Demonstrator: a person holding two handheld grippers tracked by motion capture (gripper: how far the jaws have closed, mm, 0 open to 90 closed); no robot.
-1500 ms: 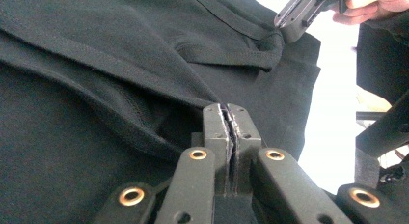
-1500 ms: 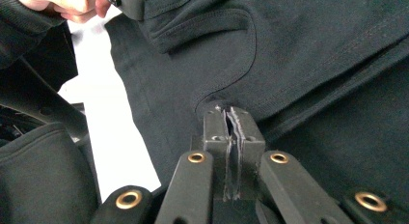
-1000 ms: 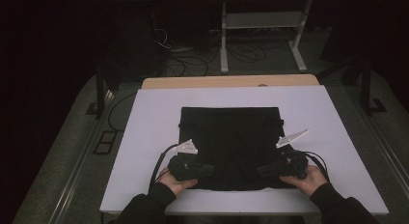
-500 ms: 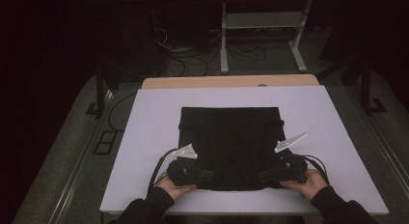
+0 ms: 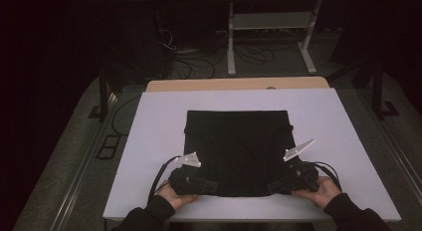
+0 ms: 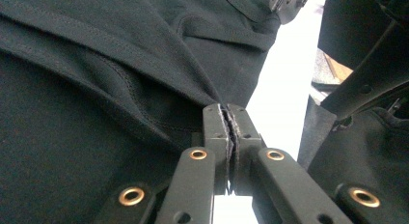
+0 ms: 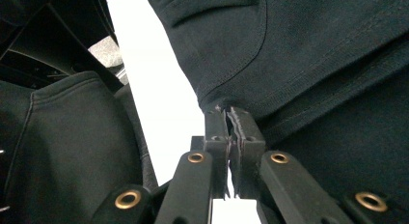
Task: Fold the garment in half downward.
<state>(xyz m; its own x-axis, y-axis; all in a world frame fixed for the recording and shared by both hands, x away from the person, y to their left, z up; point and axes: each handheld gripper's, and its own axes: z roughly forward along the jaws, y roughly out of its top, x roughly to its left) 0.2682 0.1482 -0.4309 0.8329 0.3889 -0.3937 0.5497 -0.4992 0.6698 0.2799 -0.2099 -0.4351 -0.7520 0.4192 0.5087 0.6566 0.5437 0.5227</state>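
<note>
Landmark: I take the black, square-folded cotton garment (image 5: pixel 238 151) as my reference; it lies flat in the middle of the white counter (image 5: pixel 149 141).
Left gripper: my left gripper (image 5: pixel 211 186) sits at the garment's near left corner, its fingers (image 6: pixel 215 132) pinched together on a fold of the hem, seen close up in the left gripper view.
Right gripper: my right gripper (image 5: pixel 272 187) sits at the garment's near right corner, its fingers (image 7: pixel 247 132) clamped narrow on the cloth edge there, seen in the right gripper view.
Sleeves: my dark sleeves lie just behind the garment's near edge.
Far side: beyond the garment's far edge, a strip of pale wooden board (image 5: pixel 234 84), then a grey metal rack (image 5: pixel 271 22) and loose cables (image 5: pixel 199 57) on the floor.
Risk one: I judge each bite shallow, only the hem tip; a quick lift could pull the cloth free at one corner and leave the fold lopsided.
Risk two: if my hands rise unevenly, the stacked layers may slide apart, since only the near edge is held.
Change: against a second ago, both grips look the same and stay closed; my left hand has drifted slightly towards me, the garment has not shifted.
</note>
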